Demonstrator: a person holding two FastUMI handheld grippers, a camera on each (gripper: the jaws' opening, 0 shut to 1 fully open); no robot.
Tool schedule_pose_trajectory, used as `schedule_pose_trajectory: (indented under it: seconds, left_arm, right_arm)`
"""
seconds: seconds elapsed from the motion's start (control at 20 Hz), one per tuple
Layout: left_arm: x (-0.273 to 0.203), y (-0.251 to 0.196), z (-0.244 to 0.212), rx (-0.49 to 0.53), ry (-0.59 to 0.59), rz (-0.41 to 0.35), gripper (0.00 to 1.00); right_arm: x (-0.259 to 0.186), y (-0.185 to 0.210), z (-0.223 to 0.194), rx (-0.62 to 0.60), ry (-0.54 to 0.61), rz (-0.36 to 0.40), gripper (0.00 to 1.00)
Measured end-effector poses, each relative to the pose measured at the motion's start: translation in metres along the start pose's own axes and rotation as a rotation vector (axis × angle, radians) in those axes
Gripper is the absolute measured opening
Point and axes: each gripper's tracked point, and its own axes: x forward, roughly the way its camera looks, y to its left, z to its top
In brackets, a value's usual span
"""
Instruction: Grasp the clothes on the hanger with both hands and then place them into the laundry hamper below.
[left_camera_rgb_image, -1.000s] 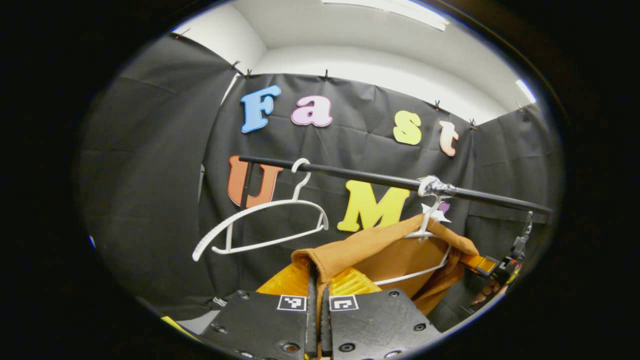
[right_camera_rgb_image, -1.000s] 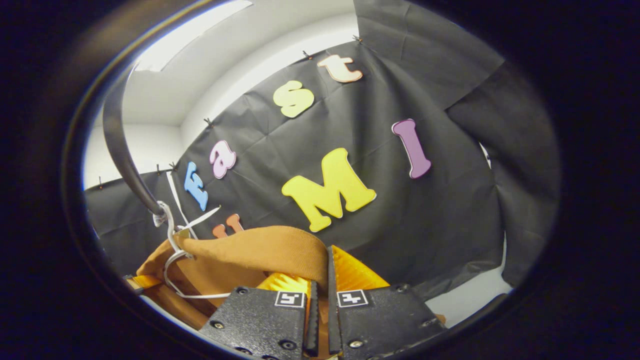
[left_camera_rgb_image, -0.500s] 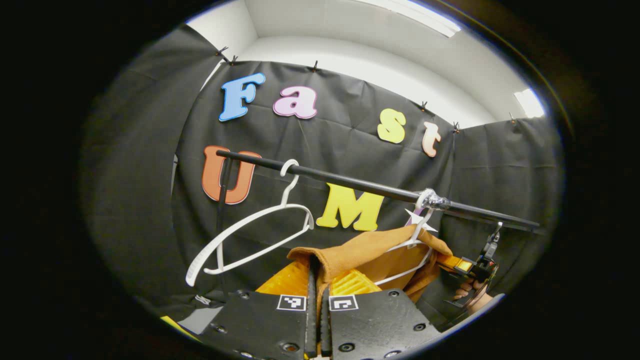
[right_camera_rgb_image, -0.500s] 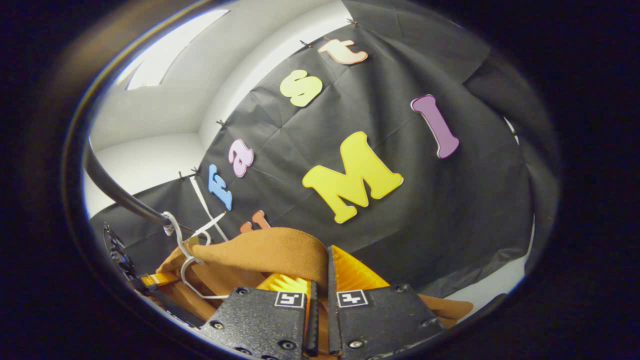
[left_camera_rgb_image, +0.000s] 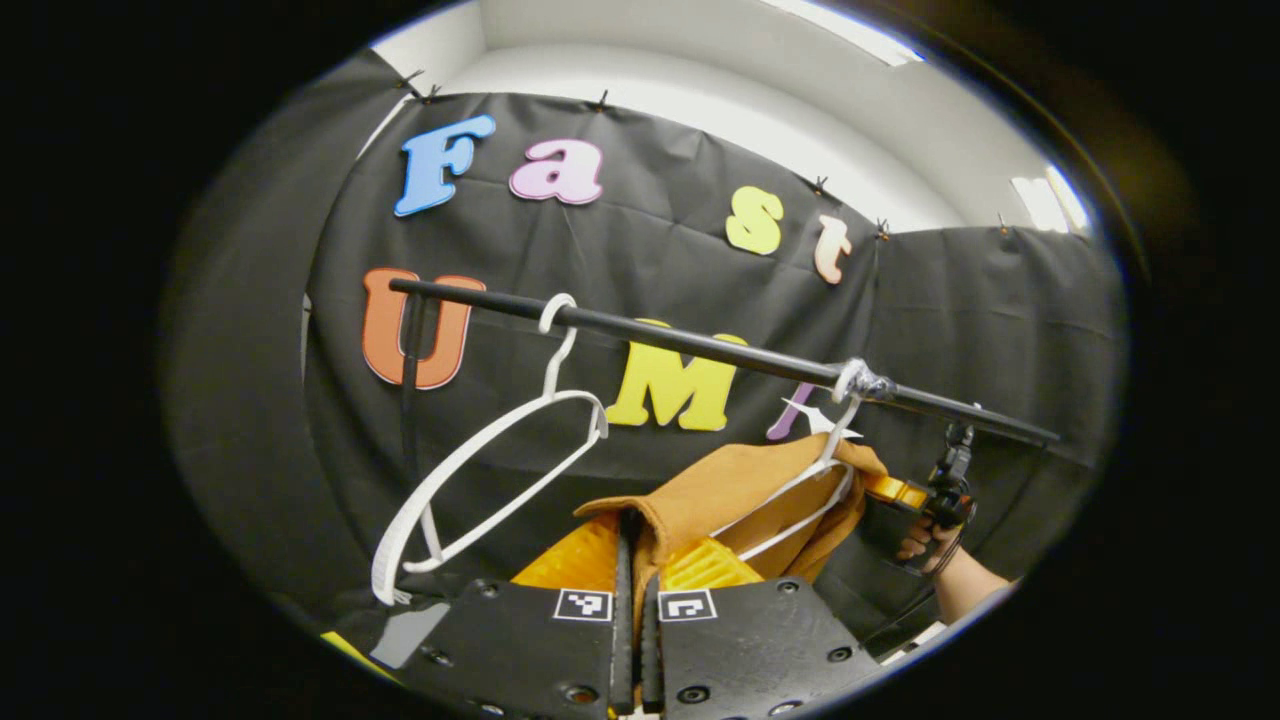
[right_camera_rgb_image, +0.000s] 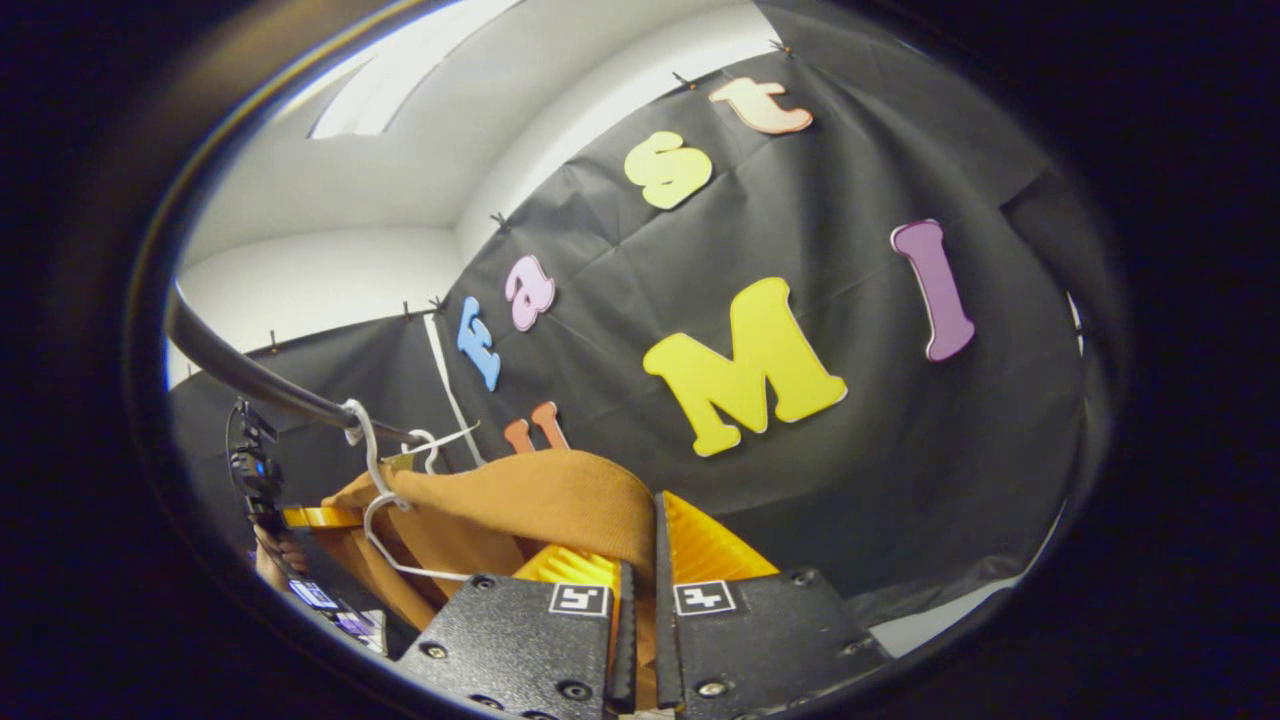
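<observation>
An orange-brown garment (left_camera_rgb_image: 740, 485) hangs on a white hanger (left_camera_rgb_image: 812, 492) hooked to the black rail (left_camera_rgb_image: 700, 346). My left gripper (left_camera_rgb_image: 632, 535) is shut on a fold of the cloth at one shoulder. In the right gripper view, my right gripper (right_camera_rgb_image: 640, 545) is shut on the garment (right_camera_rgb_image: 540, 500) at its other shoulder, with the hanger (right_camera_rgb_image: 372, 500) off to the left. The right gripper (left_camera_rgb_image: 900, 492) and the hand (left_camera_rgb_image: 925, 545) holding it also show in the left gripper view, at the garment's far end. The cloth stretches between the two grippers.
An empty white hanger (left_camera_rgb_image: 480, 470) hangs tilted on the rail to the left of the garment. The rail's upright post (left_camera_rgb_image: 408, 400) stands at its left end. In the right gripper view the rail (right_camera_rgb_image: 250, 380) curves in from the left, above the left gripper (right_camera_rgb_image: 310, 517).
Both grippers stay shut on the garment and have drawn back from the rail. The cloth has slid along its hanger, baring more of the white frame. The empty hanger tilts more.
</observation>
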Motion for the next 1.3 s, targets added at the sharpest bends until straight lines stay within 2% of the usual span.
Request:
schedule_pose_trajectory:
  seconds: [0.1, 0.15, 0.2, 0.3, 0.35, 0.4, 0.45, 0.5, 0.7, 0.8, 0.85, 0.95, 1.0, 1.05, 1.1, 1.3]
  left_arm:
    - [-0.001, 0.006, 0.002, 0.024, 0.017, -0.015, 0.04]
    - [0.001, 0.009, 0.003, 0.016, 0.04, -0.021, 0.07]
    - [0.002, 0.011, -0.002, 0.014, 0.079, -0.04, 0.03]
    - [0.002, 0.018, -0.01, 0.011, 0.126, -0.073, 0.07]
    - [0.004, 0.019, -0.012, -0.005, 0.14, -0.084, 0.03]
    - [0.004, 0.021, -0.01, -0.015, 0.139, -0.095, 0.07]
    - [0.005, 0.021, -0.009, -0.025, 0.14, -0.109, 0.07]
    - [0.007, 0.023, -0.011, -0.032, 0.149, -0.117, 0.03]
    - [0.015, 0.031, -0.014, -0.08, 0.182, -0.136, 0.07]
    - [0.017, 0.034, -0.013, -0.08, 0.177, -0.153, 0.07]
    - [0.018, 0.034, -0.014, -0.093, 0.182, -0.166, 0.03]
    - [0.021, 0.038, -0.014, -0.132, 0.193, -0.186, 0.03]
    - [0.02, 0.036, -0.016, -0.135, 0.191, -0.195, 0.07]
    - [0.02, 0.036, -0.017, -0.134, 0.2, -0.204, 0.07]
    - [0.021, 0.036, -0.019, -0.133, 0.203, -0.208, 0.03]
    - [0.026, 0.054, -0.054, -0.078, 0.29, -0.135, 0.03]
  right_arm:
    - [0.004, 0.003, 0.001, 0.023, 0.015, 0.046, 0.11]
    - [0.007, 0.004, 0.001, 0.031, 0.009, 0.062, 0.1]
    - [0.011, 0.002, 0.0, 0.032, 0.023, 0.075, 0.11]
    - [0.017, 0.0, -0.005, 0.068, 0.046, 0.112, 0.11]
    - [0.02, -0.002, -0.009, 0.083, 0.055, 0.123, 0.1]
    - [0.025, -0.005, -0.011, 0.088, 0.072, 0.127, 0.11]
    - [0.028, -0.006, -0.012, 0.092, 0.07, 0.13, 0.11]
    - [0.033, -0.009, -0.013, 0.093, 0.085, 0.135, 0.11]
    - [0.052, -0.024, -0.04, 0.139, 0.192, 0.139, 0.11]
    - [0.052, -0.025, -0.037, 0.183, 0.177, 0.162, 0.11]
    - [0.052, -0.023, -0.039, 0.207, 0.174, 0.178, 0.11]
    - [0.055, -0.026, -0.049, 0.251, 0.195, 0.191, 0.11]
    - [0.057, -0.028, -0.053, 0.269, 0.217, 0.193, 0.11]
    - [0.06, -0.028, -0.059, 0.289, 0.24, 0.192, 0.11]
    - [0.065, -0.033, -0.064, 0.302, 0.264, 0.186, 0.11]
    - [0.067, -0.052, -0.109, 0.288, 0.39, 0.096, 0.11]
